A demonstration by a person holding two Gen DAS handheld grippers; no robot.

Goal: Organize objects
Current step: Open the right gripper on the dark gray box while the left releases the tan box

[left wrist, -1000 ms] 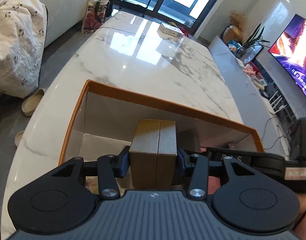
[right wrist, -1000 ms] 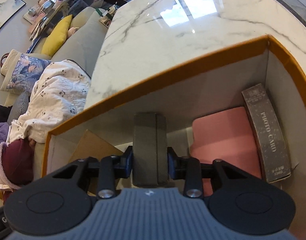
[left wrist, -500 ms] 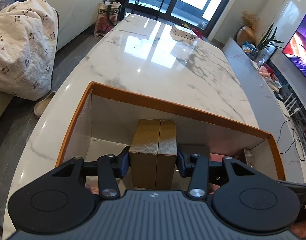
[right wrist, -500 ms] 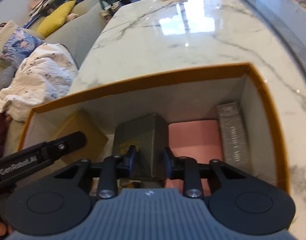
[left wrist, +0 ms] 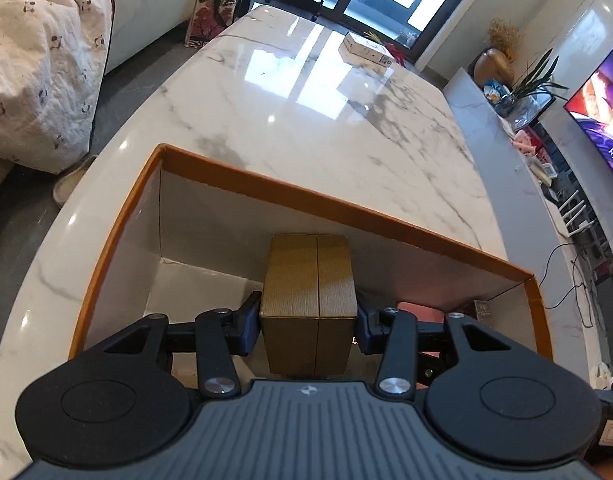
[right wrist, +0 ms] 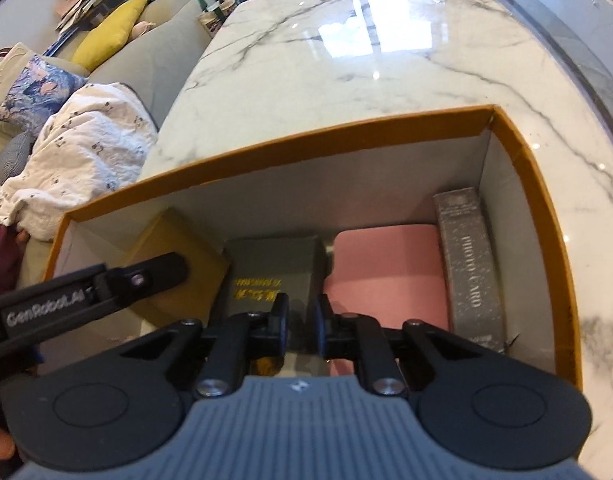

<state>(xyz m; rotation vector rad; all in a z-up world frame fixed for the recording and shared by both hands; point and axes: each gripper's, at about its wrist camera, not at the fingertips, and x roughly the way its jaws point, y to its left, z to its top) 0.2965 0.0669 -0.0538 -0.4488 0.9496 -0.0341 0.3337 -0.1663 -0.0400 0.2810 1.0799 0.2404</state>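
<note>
Both grippers (left wrist: 308, 322) (right wrist: 300, 320) angle down into orange box (right wrist: 546, 216).

Tan box (left wrist: 308, 280) upright, grey box (right wrist: 272, 270) flat, inside orange-rimmed carton (right wrist: 314, 150).

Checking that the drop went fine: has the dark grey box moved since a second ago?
Yes. The dark grey box has left the right gripper and now lies in the orange-rimmed box, between the tan box and the pink case.
</note>
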